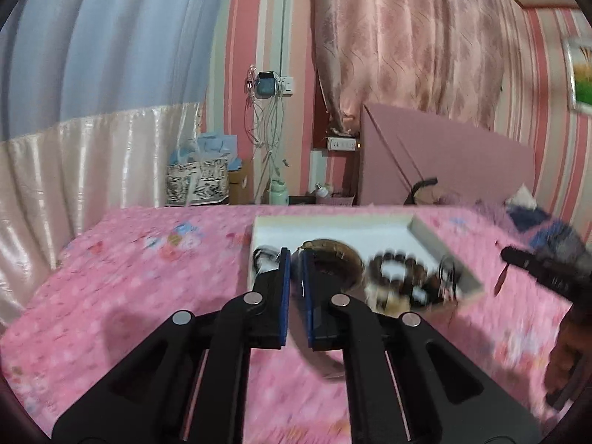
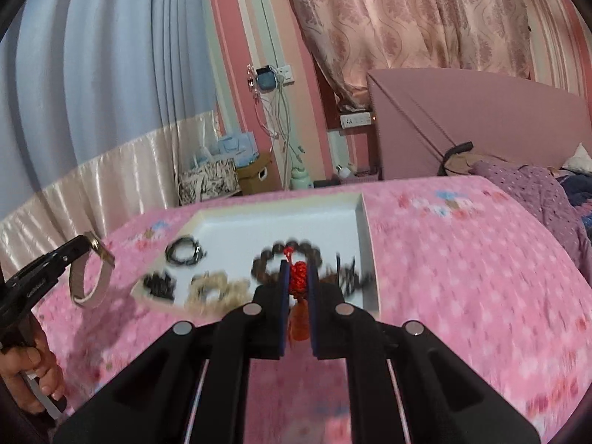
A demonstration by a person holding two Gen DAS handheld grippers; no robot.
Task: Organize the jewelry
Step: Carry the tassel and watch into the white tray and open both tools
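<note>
A white tray (image 2: 364, 244) lies on the pink bedspread and holds several pieces: a black cord ring (image 2: 185, 252), a pale bead bracelet (image 2: 214, 290) and a dark bead bracelet (image 2: 270, 259). My right gripper (image 2: 299, 272) is shut on a red knotted tassel (image 2: 298, 277), whose orange fringe hangs between the fingers. It also shows blurred to the right of the tray (image 1: 333, 221) as the right gripper (image 1: 518, 259). My left gripper (image 1: 295, 255) is shut on a beige buckled strap (image 1: 318, 359). From the right wrist, the strap (image 2: 90, 285) dangles in a loop from the left gripper (image 2: 87, 244), above the bedspread left of the tray.
The pink bedspread (image 1: 148, 277) stretches around the tray. A purple blanket (image 2: 536, 199) is heaped at the far right, with a pink headboard (image 2: 481, 118) behind. Bags and boxes (image 2: 211, 177) stand on the floor beyond the bed. A person's hand (image 2: 33, 373) grips the left tool.
</note>
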